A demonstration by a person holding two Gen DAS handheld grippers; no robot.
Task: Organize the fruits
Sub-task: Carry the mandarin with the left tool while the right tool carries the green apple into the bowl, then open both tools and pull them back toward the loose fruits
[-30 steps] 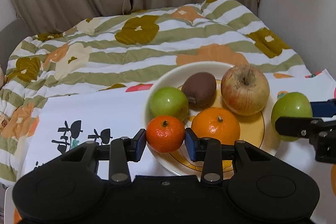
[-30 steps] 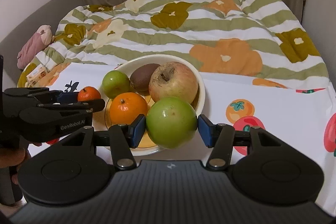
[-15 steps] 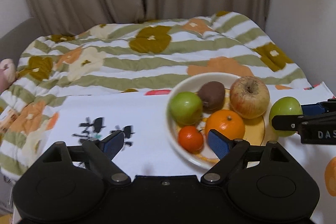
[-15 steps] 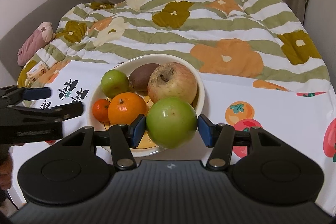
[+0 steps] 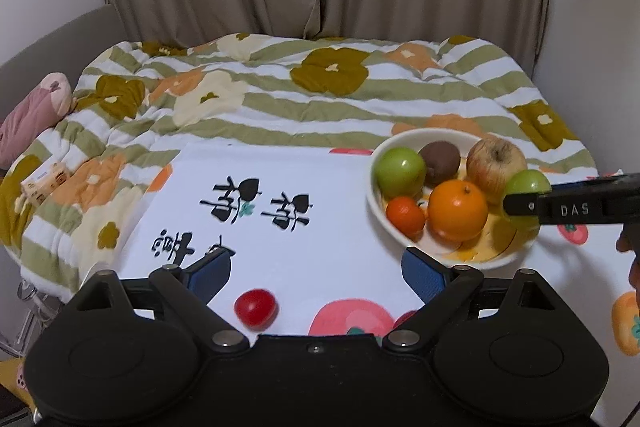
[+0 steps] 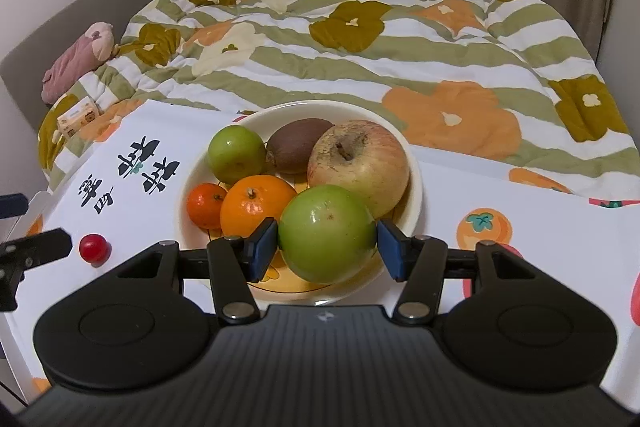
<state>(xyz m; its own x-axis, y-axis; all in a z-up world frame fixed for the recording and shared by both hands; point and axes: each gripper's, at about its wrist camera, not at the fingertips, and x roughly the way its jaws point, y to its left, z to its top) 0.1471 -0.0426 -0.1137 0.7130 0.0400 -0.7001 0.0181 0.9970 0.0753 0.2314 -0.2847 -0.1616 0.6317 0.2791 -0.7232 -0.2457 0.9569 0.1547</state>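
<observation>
A white bowl [image 6: 416, 167] on the printed cloth holds a small green apple [image 6: 236, 154], a kiwi [image 6: 296, 146], a red-yellow apple [image 6: 360, 163], an orange [image 6: 256, 205] and a small mandarin [image 6: 205, 205]. My right gripper [image 6: 326, 247] is shut on a large green apple [image 6: 326, 231] over the bowl's near rim; this apple also shows in the left wrist view [image 5: 528, 183]. My left gripper [image 5: 316, 267] is open and empty over the cloth, left of the bowl [image 5: 380, 211]. A small red cherry tomato [image 5: 256, 308] lies on the cloth between its fingers, close to the camera.
A striped floral quilt [image 5: 304, 95] covers the bed behind the cloth. A pink plush toy [image 6: 76, 63] and a small box [image 6: 78, 115] lie at the far left. Curtains hang at the back.
My left gripper opened, let go of the small mandarin in the bowl and pulled back to the left over the cloth. My right gripper kept hold of the green apple and moved over the bowl's rim.
</observation>
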